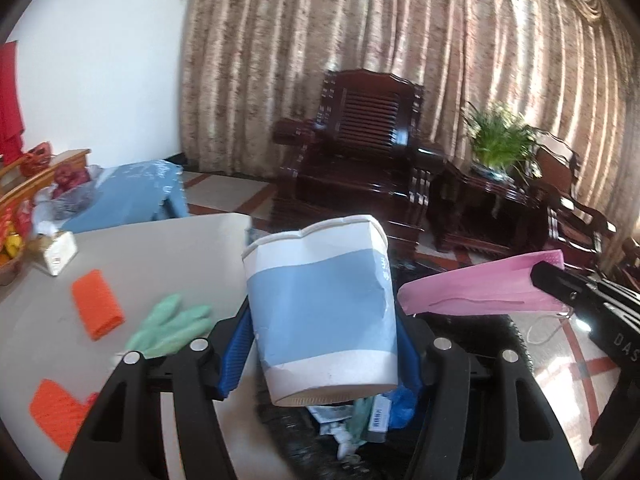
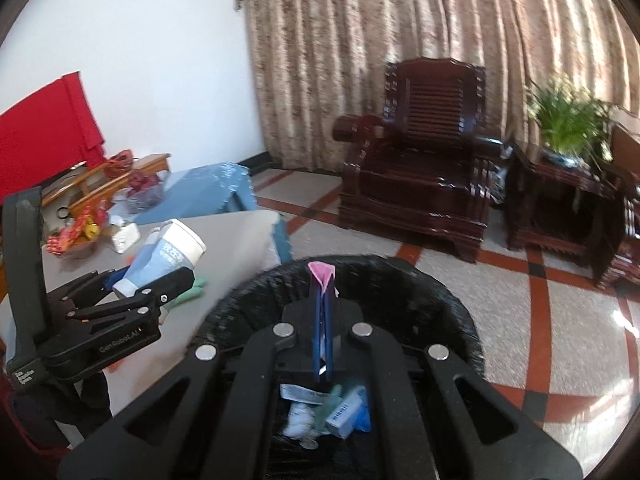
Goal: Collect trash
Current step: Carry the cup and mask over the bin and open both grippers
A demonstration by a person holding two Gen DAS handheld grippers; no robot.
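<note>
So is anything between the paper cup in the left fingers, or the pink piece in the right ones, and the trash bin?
Nothing visible. The pink piece already hangs over the open bin. The paper cup is at the bin's table-side edge, with only earlier trash lying below.

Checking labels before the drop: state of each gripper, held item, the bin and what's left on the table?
left gripper: shut on paper cup
paper cup: held, dented, above the bin's edge
right gripper: shut on pink mask
pink mask: held over the bin
trash bin: black-lined, partly filled
green glove: lying on table
orange pieces: two, lying on table
table: not yet cleared
</note>
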